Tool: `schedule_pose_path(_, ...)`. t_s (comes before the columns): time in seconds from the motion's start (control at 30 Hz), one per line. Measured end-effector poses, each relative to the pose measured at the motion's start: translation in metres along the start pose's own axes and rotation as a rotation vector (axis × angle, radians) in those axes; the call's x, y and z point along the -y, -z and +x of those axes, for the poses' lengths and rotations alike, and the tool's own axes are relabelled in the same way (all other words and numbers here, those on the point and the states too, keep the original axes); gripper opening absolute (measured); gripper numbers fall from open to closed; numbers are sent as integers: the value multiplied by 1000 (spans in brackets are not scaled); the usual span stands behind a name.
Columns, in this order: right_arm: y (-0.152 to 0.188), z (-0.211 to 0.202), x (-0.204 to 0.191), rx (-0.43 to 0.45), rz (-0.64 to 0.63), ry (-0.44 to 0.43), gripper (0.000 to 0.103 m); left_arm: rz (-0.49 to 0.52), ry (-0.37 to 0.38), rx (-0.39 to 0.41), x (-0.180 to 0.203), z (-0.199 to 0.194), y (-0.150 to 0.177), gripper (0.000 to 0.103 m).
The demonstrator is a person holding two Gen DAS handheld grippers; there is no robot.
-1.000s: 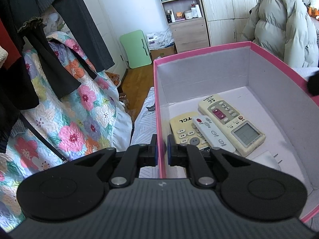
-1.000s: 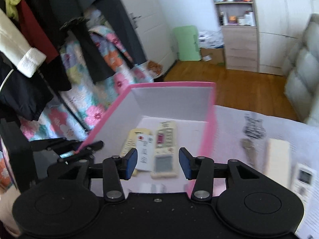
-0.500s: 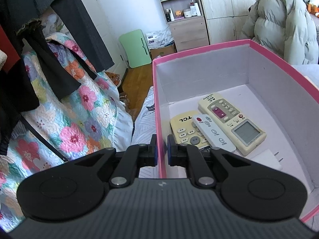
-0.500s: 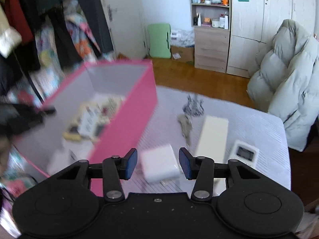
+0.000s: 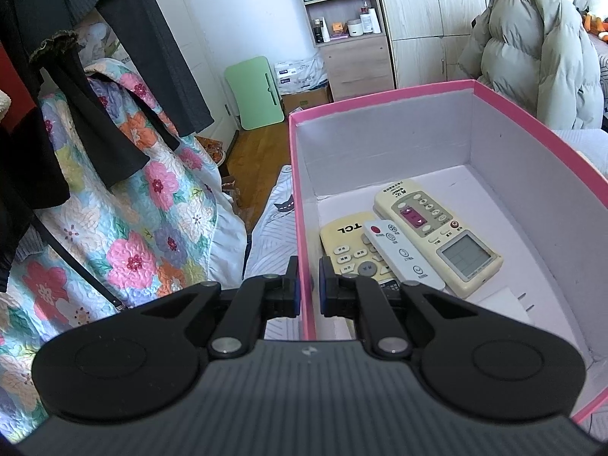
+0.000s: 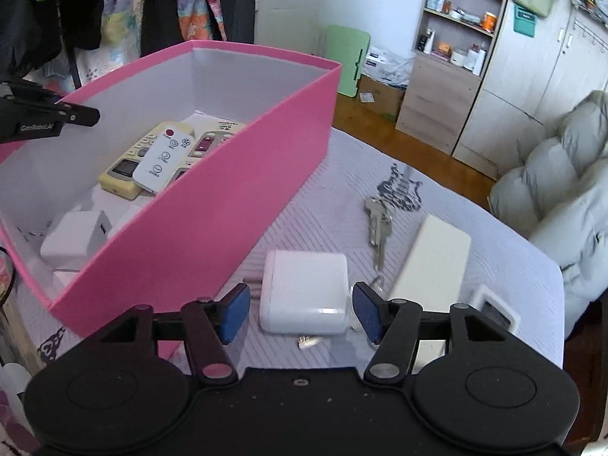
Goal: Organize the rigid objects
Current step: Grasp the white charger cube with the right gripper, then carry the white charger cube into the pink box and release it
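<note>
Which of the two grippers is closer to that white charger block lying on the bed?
Right. The right gripper is open with the white charger block between its fingers; the left gripper clamps the pink box wall.

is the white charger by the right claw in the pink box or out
Out: the white charger lies on the bedspread beside the pink box, between the open right claw's fingers.

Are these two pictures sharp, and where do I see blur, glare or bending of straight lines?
Left wrist view: sharp; text on the TCL remote is readable; the pink box rim bows from the fisheye lens. Right wrist view: white charger between the open jaws is crisp; the cream block and grey jacket at the right are smeared; daylight bleaches the wall.
</note>
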State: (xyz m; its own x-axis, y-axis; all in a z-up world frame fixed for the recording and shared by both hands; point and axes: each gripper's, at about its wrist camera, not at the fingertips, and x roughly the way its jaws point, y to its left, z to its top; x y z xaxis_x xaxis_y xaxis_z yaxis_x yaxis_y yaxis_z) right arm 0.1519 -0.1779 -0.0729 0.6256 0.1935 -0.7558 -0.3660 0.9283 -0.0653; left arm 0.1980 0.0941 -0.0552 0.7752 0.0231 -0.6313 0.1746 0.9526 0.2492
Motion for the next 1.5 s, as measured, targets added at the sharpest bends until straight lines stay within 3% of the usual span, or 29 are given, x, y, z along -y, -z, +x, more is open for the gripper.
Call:
schedule_pose_path(0.2, -11, 20, 15, -18, 124, -13, 71, 0, -6, -13, 2, 1, -1, 8)
schedule_pose_path(0.27, -11, 19, 15, -13, 134, -33, 63, -1, -4, -13, 1, 1, -2, 8)
schedule_pose_path(0.43, -4, 11, 12, 11, 188, -8, 62, -6, -4, -11, 1, 2, -2, 8)
schedule_pose_path(0.67, -7, -40, 20, 151, 284, 5, 62, 5, -13, -12, 2, 3, -1, 8)
schedule_pose_path(0.83, -33, -87, 5, 266, 202, -27, 62, -16, 0, -1, 0, 3, 0, 8)
schedule_pose_path(0.97, -62, -108, -19, 318, 140, -111, 62, -17, 0, 7, 1, 2, 1, 8)
schedule_pose_path(1.17, -103, -65, -49, 213, 49, -250, 62, -26, 0, 8, 2, 1, 1, 8)
schedule_pose_path(1.5, -139, 18, -69, 17, -171, -82, 62, -18, -9, 9, 2, 2, 1, 7)
